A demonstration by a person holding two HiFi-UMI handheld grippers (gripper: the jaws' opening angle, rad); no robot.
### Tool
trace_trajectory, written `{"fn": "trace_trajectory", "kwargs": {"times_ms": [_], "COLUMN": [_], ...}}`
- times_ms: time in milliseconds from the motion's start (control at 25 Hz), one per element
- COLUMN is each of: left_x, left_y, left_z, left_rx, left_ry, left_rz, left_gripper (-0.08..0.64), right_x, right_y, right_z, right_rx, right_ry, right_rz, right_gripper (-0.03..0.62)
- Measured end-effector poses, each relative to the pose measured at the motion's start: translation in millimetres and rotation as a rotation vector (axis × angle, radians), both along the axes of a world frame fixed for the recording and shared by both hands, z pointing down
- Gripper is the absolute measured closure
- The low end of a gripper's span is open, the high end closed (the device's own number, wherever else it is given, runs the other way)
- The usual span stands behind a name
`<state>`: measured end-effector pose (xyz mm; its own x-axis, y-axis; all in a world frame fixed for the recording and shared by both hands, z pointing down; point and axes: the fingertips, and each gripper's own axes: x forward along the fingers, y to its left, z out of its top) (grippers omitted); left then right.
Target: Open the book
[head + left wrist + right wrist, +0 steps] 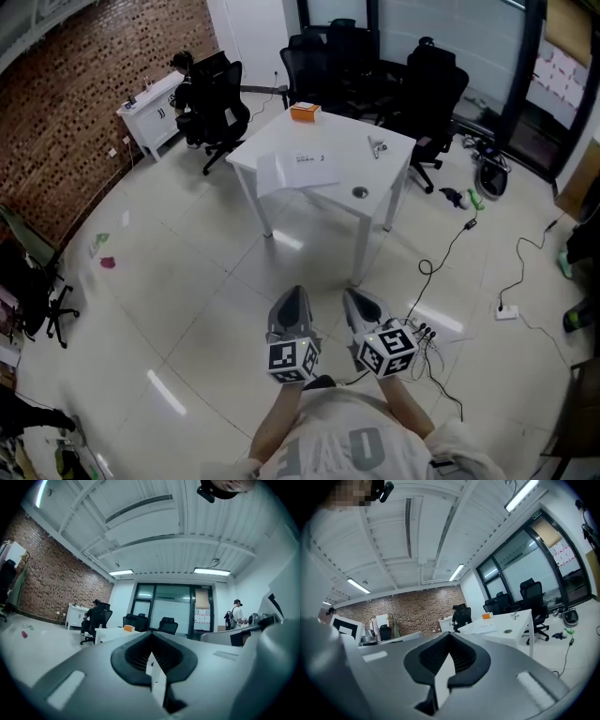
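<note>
now | left gripper (296,293) together, empty | right gripper (354,296) together, empty | book (302,170) on table (349,157)

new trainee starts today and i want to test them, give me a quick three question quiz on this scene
1. True or false: the left gripper and the right gripper are both shut and empty.
2. Where is the book? A in the left gripper; B on the white table; C in the right gripper.
3. Fill in: the small box at the table's far edge is ___.
Key: 1 true; 2 B; 3 orange.
</note>
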<state>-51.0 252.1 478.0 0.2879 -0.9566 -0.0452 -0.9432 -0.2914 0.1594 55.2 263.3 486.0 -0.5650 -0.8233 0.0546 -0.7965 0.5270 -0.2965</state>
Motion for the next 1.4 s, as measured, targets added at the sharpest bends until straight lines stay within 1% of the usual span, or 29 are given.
{"fn": "trace_trajectory", "kwargs": {"times_ms": [200,400,480,600,720,880,1000,1200,1400], "left_x": [-1.2,-6.8,-9.0,-9.3,-10.9,-9.4,-8.8,-24.7,-34.1], "left_y": [-1.1,-3.8,-11.4,-25.6,-44.4,-88.2,-127.7,-213.4,-303.0], "left_z": [0.9,4.4,5.1,7.2,12.4,18.2,26.7,30.1,29.1], "left_rx": [-0.002,-0.015,-0.019,-0.023,-0.033,-0.034,-0.036,-0.068,-0.072], "left_ry": [0.004,0.039,0.051,0.050,0.051,0.075,0.078,0.094,0.070], "left_rz": [-0.001,-0.014,-0.017,-0.013,-0.007,0.000,0.014,0.003,0.027], "left_gripper": [0.549,0.549,0.549,0.549,0.549,0.549,0.549,0.549,0.549], "right_x": [0.1,-1.9,-7.1,-10.5,-7.8,0.8,1.6,-7.2,-22.0], "right_y": [-1.3,-6.3,-11.2,-20.5,-36.7,-78.5,-115.3,-194.0,-280.0], "right_z": [3.2,10.1,15.4,22.2,26.0,28.9,36.9,35.1,42.8], "right_rx": [-0.015,-0.042,-0.057,-0.078,-0.087,-0.082,-0.086,-0.097,-0.131], "right_ry": [-0.012,-0.034,-0.026,-0.014,-0.008,0.004,0.023,0.046,0.047], "right_rz": [0.002,0.010,0.003,-0.007,0.010,0.027,0.033,0.028,0.042], "right_gripper": [0.589,0.589,0.589,0.589,0.589,0.589,0.589,0.589,0.589]}}
